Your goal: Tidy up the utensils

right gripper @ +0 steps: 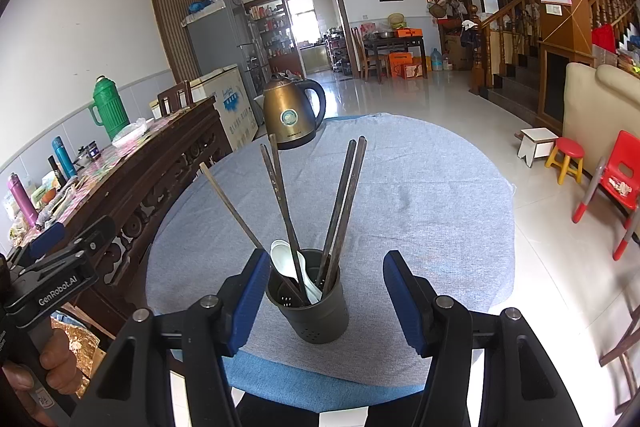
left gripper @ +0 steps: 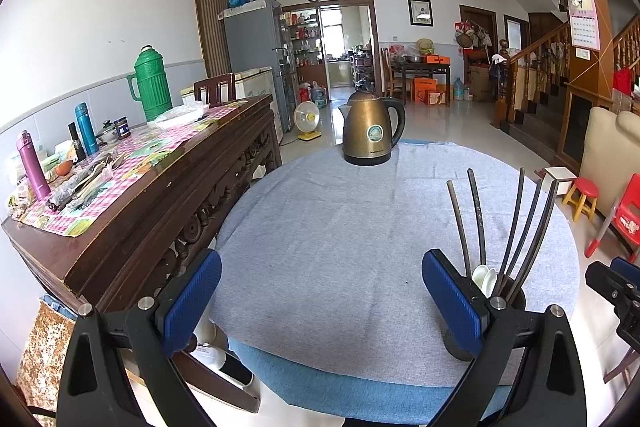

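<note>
From my right wrist camera I count one dark utensil holder (right gripper: 314,301) standing upright on the grey tablecloth (right gripper: 420,195) near the table's close edge. It holds five chopsticks: a dark pair (right gripper: 280,195) leaning left of centre, a second dark pair (right gripper: 344,195) leaning right, and one lighter, single chopstick (right gripper: 230,205) slanting far out to the left. One white spoon (right gripper: 290,265) sits in the holder too, bowl up against the left rim. The holder wall has small drain holes low on its side.

My right gripper (right gripper: 326,297) has its blue pads spread wide, one on each side of the holder, and neither pad touches it. My left gripper (left gripper: 322,301) is also spread wide over bare cloth, gripping nothing; in its view the same holder (left gripper: 516,297) shows just beyond its right pad, mostly hidden, with the chopsticks (left gripper: 520,227) and the spoon (left gripper: 482,277) rising above it.

One bronze electric kettle (right gripper: 294,115) stands at the far edge of the table, well apart from the holder. On the wooden sideboard (left gripper: 168,195) to the left I see one green thermos jug (left gripper: 151,87), one teal flask (left gripper: 86,129) and one magenta flask (left gripper: 33,165). By them lies a heap of loose cutlery (left gripper: 90,179), too jumbled to count.
</note>
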Tool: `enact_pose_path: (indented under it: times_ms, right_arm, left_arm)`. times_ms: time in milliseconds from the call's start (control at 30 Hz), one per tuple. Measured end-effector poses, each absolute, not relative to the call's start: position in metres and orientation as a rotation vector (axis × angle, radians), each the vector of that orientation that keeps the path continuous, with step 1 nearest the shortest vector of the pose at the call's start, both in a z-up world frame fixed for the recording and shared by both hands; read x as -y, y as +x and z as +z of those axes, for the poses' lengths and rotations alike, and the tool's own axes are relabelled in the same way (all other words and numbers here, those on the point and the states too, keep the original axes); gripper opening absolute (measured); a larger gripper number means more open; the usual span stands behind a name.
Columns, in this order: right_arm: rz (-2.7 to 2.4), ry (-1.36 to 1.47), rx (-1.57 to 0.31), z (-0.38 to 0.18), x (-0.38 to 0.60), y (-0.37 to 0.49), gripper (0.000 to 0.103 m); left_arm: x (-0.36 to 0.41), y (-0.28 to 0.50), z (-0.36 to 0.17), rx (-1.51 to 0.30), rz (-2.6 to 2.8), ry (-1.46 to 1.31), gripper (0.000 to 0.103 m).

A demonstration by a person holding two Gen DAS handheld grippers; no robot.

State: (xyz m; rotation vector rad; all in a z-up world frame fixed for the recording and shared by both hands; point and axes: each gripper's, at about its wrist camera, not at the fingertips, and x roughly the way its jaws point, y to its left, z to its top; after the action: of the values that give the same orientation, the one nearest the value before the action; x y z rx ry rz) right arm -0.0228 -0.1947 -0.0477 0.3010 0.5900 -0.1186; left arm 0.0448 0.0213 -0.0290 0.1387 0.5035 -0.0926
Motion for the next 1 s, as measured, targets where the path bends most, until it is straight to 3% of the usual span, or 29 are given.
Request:
enact_pose_path:
  times_ms: [1000]
  right_arm:
    - [-0.124, 0.283, -0.581, -0.0483, 0.1868, -0.0184, 0.063]
  left_arm:
    - [-0.0242, 0.051, -0.0341, -0.52, -0.093, 0.128, 0.1]
